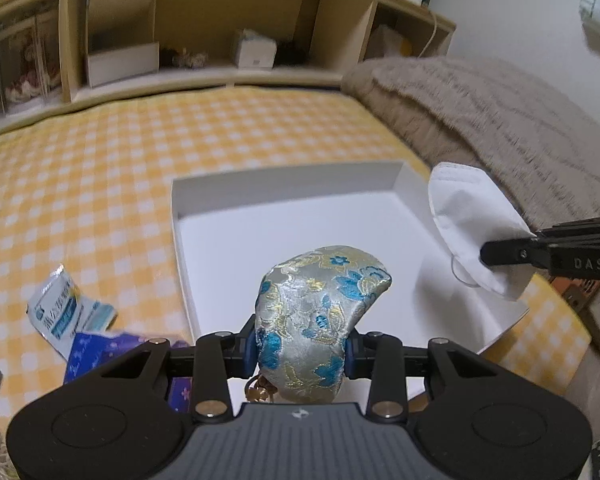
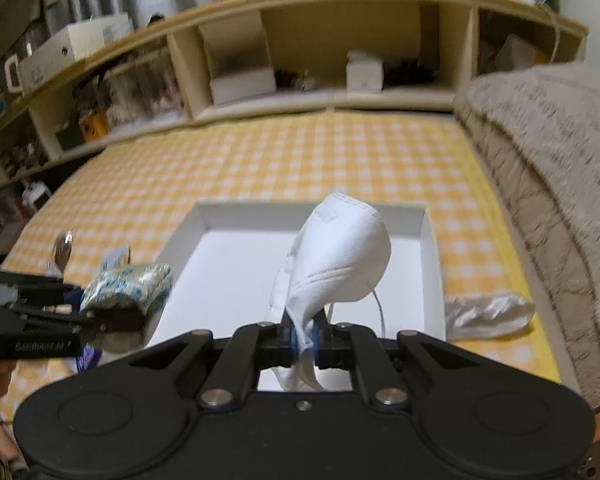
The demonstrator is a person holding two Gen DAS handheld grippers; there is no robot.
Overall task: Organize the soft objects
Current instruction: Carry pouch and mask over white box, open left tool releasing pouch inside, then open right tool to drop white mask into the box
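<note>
My left gripper (image 1: 300, 350) is shut on a silver brocade pouch (image 1: 318, 320) with blue and gold flowers, held above the near edge of a shallow white box (image 1: 180, 216). The same pouch (image 2: 128, 286) shows at the left of the right wrist view, over the box's left side. My right gripper (image 2: 305, 342) is shut on the lower edge of a white face mask (image 2: 340, 258), which hangs over the white box (image 2: 432, 248). In the left wrist view the mask (image 1: 468, 220) and the right gripper (image 1: 496, 254) reach in over the box's right rim.
The box lies on a yellow checked bedspread (image 1: 100, 168). A beige blanket (image 1: 500, 112) is heaped on the right. Tissue packets (image 1: 64, 312) and a purple packet (image 1: 96, 354) lie left of the box, a crumpled white wrapper (image 2: 488, 316) to its right. A wooden headboard shelf (image 1: 204, 52) runs behind.
</note>
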